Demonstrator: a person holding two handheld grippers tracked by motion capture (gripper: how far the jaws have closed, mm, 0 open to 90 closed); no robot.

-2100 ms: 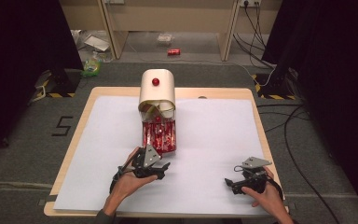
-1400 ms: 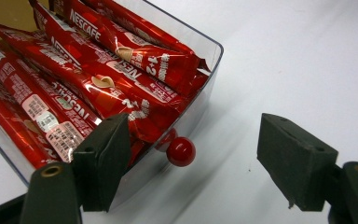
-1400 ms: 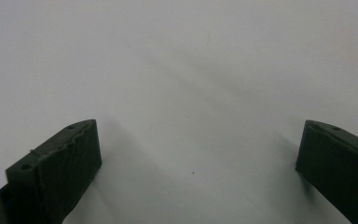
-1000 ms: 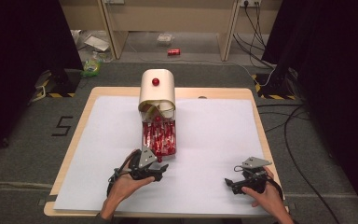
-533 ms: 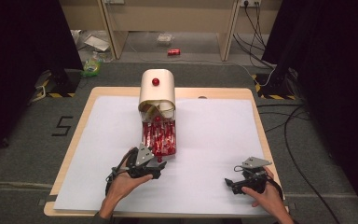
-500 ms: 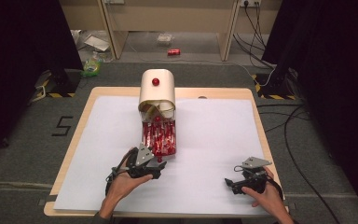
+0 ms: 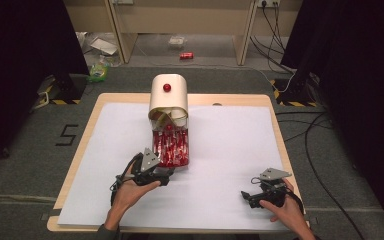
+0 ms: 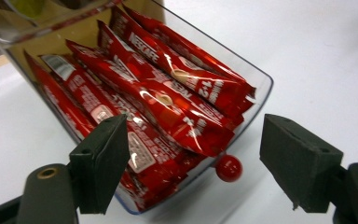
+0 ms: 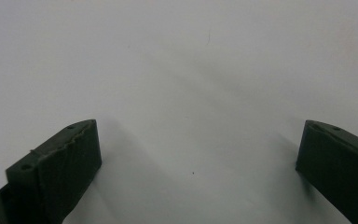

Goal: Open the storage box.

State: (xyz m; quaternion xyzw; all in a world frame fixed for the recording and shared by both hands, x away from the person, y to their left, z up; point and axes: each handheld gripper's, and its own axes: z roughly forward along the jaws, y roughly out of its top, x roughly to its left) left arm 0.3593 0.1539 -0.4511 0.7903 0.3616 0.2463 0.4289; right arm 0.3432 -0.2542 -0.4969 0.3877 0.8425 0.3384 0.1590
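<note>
Hovering with fingers spread, the left gripper (image 8: 191,172) is facing the drawer (image 8: 256,79) of sachets (image 8: 168,100); closing beside its knob (image 8: 228,168) is risking a slip.

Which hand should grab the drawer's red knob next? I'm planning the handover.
Left, probably. The left gripper already faces the drawer, jaws open either side of its red knob. The right gripper rests open on bare paper, farther off.

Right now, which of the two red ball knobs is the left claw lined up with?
The red ball knob on the clear plastic drawer's front, between the open left claw; the other sits high on the cream dispenser.
</note>
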